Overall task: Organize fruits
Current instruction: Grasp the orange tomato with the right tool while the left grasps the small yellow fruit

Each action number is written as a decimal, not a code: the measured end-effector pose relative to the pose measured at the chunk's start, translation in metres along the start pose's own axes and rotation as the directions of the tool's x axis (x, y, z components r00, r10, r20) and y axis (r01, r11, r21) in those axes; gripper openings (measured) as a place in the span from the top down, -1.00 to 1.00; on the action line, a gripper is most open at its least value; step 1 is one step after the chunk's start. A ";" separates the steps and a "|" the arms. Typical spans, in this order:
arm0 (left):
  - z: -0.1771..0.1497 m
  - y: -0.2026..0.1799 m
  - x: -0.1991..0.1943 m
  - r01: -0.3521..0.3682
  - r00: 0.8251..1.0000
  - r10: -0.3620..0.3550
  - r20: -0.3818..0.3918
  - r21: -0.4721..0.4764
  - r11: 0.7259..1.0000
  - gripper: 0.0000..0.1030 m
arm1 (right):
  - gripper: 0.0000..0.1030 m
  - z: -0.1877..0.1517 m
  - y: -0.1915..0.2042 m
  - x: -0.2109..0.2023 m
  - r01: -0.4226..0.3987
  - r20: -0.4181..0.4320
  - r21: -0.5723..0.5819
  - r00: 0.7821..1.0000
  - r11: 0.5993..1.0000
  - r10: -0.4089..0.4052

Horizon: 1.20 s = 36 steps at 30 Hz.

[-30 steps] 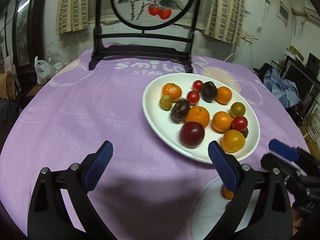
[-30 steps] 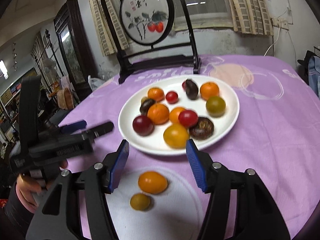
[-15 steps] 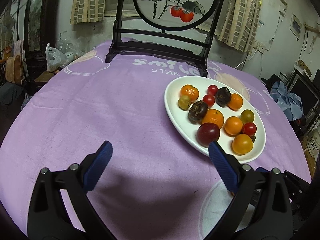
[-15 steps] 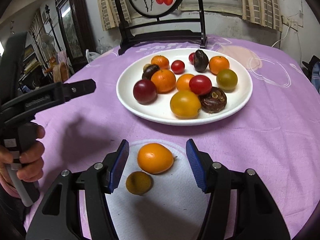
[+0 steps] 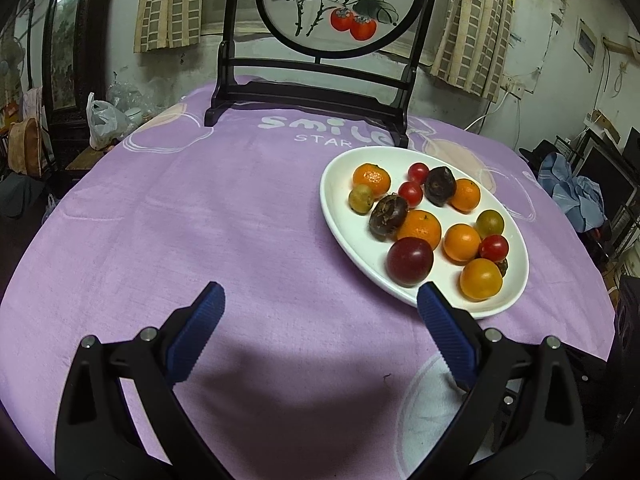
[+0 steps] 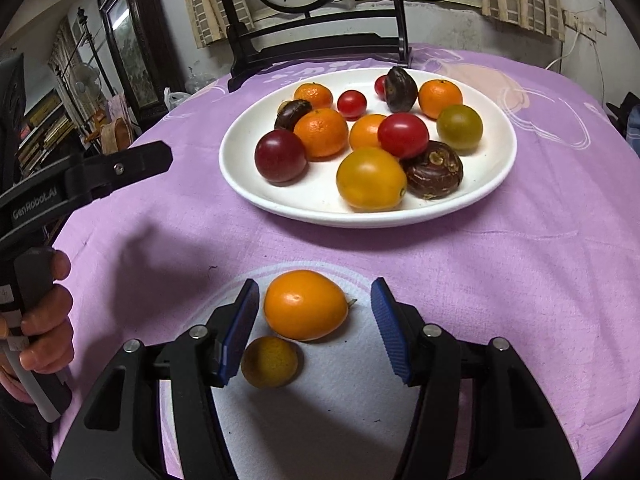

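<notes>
The smooth orange egg-shaped fruit (image 6: 306,305) lies on a white circle printed in the purple cloth of the counter (image 6: 540,264), just in front of the white oval plate (image 6: 248,188), and it sits between the blue pads of the right tongs (image 6: 314,330), which have just been closing yet show a gap on each side of it, so they are open and gripping nothing. A small dull yellow-green round fruit (image 6: 270,362) rests touching it on the near side, close against the left pad. To take the orange fruit cleanly, I judge the pads should meet its widest part squarely and close gently, keeping the left pad clear of the small fruit so that it is not nudged away or pinched along with it. The left tongs (image 5: 320,336) hang wide open over bare cloth beside the plate, holding nothing. On the plate I count thirteen pieces: three ribbed orange mandarins, two smooth orange tomato-like fruits, three small red cherry tomatoes, two greenish round ones, one dark red plum-like fruit and two shrivelled dark brown ones; a third brown one may be hidden.
</notes>
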<state>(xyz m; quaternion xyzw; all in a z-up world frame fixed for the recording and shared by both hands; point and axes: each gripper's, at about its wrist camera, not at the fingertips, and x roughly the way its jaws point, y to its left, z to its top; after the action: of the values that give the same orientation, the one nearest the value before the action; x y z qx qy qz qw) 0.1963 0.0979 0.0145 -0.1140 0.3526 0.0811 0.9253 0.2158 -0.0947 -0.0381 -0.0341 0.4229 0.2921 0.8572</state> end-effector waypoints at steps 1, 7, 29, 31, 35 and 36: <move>0.000 0.000 0.000 0.001 1.000 -0.001 -0.001 -0.001 1.000 -0.91 | 0.00 0.000 0.000 0.000 -0.001 0.001 0.000 1.000 1.000 0.001; -0.001 -0.001 0.001 0.000 1.000 0.000 -0.005 0.004 1.000 -0.91 | 0.15 -0.002 0.003 -0.002 0.021 0.000 -0.016 1.000 1.000 -0.021; -0.070 -0.102 -0.009 0.231 0.971 -0.176 -0.165 0.427 0.874 -0.59 | 0.15 0.003 -0.055 -0.057 0.048 0.142 0.214 0.987 0.976 -0.080; -0.078 -0.112 -0.006 0.264 0.961 -0.188 -0.204 0.461 0.847 -0.29 | 0.15 0.003 -0.054 -0.055 0.049 0.136 0.208 0.988 0.977 -0.078; -0.085 -0.113 0.002 0.274 0.954 -0.176 -0.242 0.470 0.839 -0.06 | 0.15 0.002 -0.052 -0.054 0.049 0.129 0.199 0.989 0.979 -0.075; -0.084 -0.113 0.003 0.275 0.954 -0.177 -0.243 0.466 0.841 -0.04 | 0.15 0.002 -0.051 -0.054 0.047 0.130 0.196 0.989 0.979 -0.074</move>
<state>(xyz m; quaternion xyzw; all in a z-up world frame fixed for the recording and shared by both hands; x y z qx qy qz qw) 0.1710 -0.0329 -0.0315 0.0783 0.4321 -0.1333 0.8885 0.2191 -0.1620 -0.0059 0.0561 0.3883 0.2251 0.8919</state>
